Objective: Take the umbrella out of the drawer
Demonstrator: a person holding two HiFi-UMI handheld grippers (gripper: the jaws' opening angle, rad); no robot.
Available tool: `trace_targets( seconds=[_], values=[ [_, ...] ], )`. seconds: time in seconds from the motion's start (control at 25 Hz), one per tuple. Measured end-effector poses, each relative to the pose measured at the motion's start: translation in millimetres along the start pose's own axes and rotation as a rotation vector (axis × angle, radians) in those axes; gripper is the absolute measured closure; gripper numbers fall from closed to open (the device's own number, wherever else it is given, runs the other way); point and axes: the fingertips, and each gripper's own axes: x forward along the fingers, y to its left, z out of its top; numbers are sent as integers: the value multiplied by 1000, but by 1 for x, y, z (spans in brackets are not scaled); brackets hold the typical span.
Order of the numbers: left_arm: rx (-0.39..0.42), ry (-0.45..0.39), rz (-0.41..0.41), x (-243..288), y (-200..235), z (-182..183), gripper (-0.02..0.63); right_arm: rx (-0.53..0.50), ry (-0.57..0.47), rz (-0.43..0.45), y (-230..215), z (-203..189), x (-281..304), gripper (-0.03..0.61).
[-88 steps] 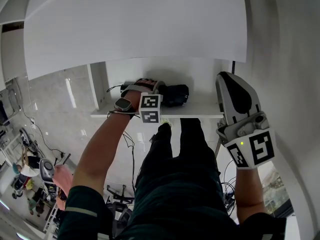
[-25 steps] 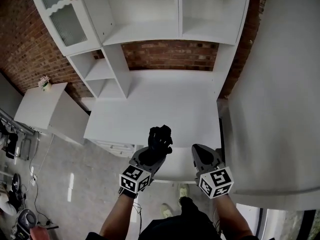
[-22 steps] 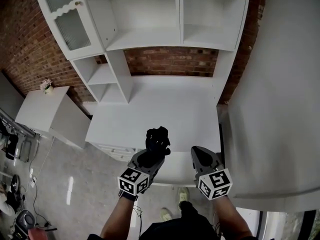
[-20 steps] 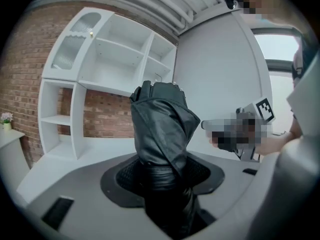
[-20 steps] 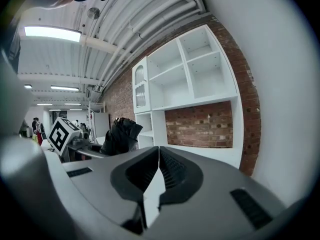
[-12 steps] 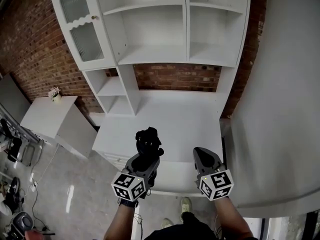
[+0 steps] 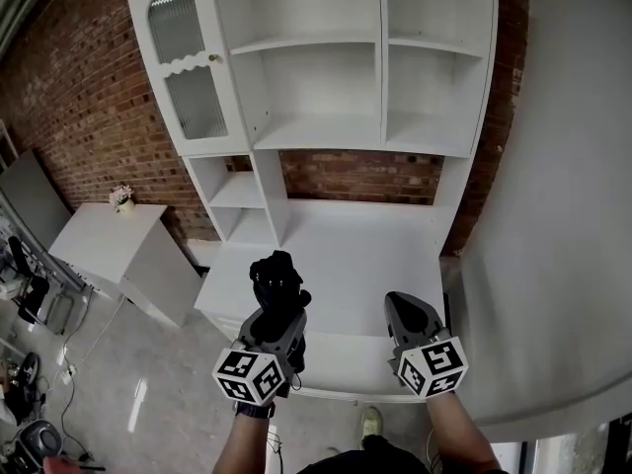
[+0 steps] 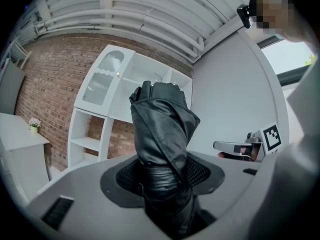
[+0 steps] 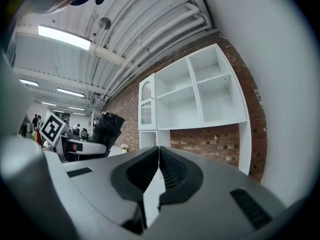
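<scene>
Umbrella [image 8: 162, 134], folded in its black sleeve, stands clamped in my left gripper [image 7: 276, 309] over the near edge of the desk [image 7: 360, 255], right gripper [image 7: 403, 309] closed together and empty; it looks light but slick, so I'd grip the firm middle

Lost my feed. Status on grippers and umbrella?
Left gripper shut on folded black fabric umbrella, above white desk. Right gripper shut, empty. Nothing in the way.

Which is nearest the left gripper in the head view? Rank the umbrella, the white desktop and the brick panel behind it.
1. Umbrella: clamped in the left gripper itself.
2. White desktop: just ahead of it and below.
3. Brick panel: at the desktop's back, under the shelves.
</scene>
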Motion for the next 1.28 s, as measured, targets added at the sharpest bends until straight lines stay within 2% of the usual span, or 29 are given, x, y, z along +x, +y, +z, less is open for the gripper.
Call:
trace_targets(
  seconds=[0.24, 0.44, 1.28],
  values=[
    [44, -76, 33, -13, -2, 29, 390, -14, -23, 6, 4, 11, -1, 575],
    [42, -109, 36, -21, -4, 42, 390, -39, 1, 6, 12, 12, -2, 575],
    [44, -122, 20, -25, -10, 44, 390, -69, -8, 11, 21, 15, -6, 575]
  ],
)
